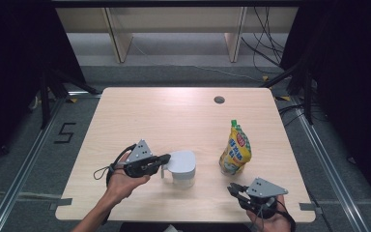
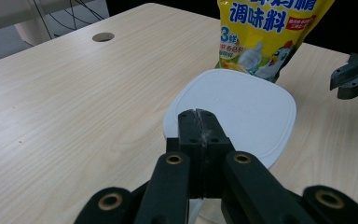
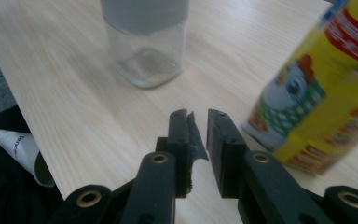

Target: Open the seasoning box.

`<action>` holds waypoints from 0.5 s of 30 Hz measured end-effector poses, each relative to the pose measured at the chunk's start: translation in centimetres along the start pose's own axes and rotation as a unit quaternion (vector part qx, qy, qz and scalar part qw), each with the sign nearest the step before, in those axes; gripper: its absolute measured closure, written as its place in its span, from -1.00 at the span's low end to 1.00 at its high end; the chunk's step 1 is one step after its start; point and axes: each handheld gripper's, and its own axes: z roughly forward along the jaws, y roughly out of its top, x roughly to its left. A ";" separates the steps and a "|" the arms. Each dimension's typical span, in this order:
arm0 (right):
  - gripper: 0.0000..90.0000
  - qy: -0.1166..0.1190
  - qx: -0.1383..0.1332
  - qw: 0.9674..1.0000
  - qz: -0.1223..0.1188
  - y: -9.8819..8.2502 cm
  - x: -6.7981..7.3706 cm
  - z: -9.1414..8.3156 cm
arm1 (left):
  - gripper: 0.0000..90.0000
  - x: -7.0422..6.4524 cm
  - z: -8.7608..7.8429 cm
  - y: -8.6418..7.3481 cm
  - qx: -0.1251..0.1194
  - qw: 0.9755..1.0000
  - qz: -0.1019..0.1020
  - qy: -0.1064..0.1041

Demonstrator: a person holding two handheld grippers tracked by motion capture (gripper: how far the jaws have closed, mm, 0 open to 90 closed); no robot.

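**Left jaws pinched at the jar's handle, right jaws narrow and empty beside the pouch**

The left gripper (image 2: 199, 122) has its two black jaws pressed flat together, no gap between the pads. In the high view this gripper (image 1: 164, 158) reaches the handle side of the clear jar (image 1: 181, 169), at the edge of its white lid (image 2: 235, 109); whether the handle itself is pinched between the pads cannot be told, since the jaws hide it.

The right gripper (image 3: 198, 116) shows a narrow slit between its jaws, with nothing between them, only bare table (image 3: 74, 93) beneath. Its pads touch neither the jar nor the pouch.

Taking the jar as landmark: it stands on the near half of the table, glass-walled, lid on. The yellow seasoning pouch (image 1: 235, 150) stands upright to the jar's right, apart from it. The right gripper (image 1: 236, 190) hovers nearer the table's front edge, below the pouch and right of the jar.
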 end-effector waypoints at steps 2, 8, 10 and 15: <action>0.85 0.008 -0.005 1.000 -0.004 0.4 0.3 0.7 | 0.98 0.0 0.0 0.0 -0.002 1.000 0.001 0.000; 0.94 0.011 -0.021 1.000 -0.010 1.3 0.5 1.6 | 0.98 0.0 -0.1 -0.1 -0.002 1.000 -0.002 0.003; 0.97 0.012 -0.028 1.000 -0.008 1.7 0.6 2.0 | 0.98 0.0 -0.1 -0.1 -0.002 1.000 -0.002 0.002; 1.00 0.016 -0.030 0.999 -0.013 2.6 0.7 3.0 | 0.98 0.0 -0.1 -0.1 -0.002 1.000 -0.001 0.003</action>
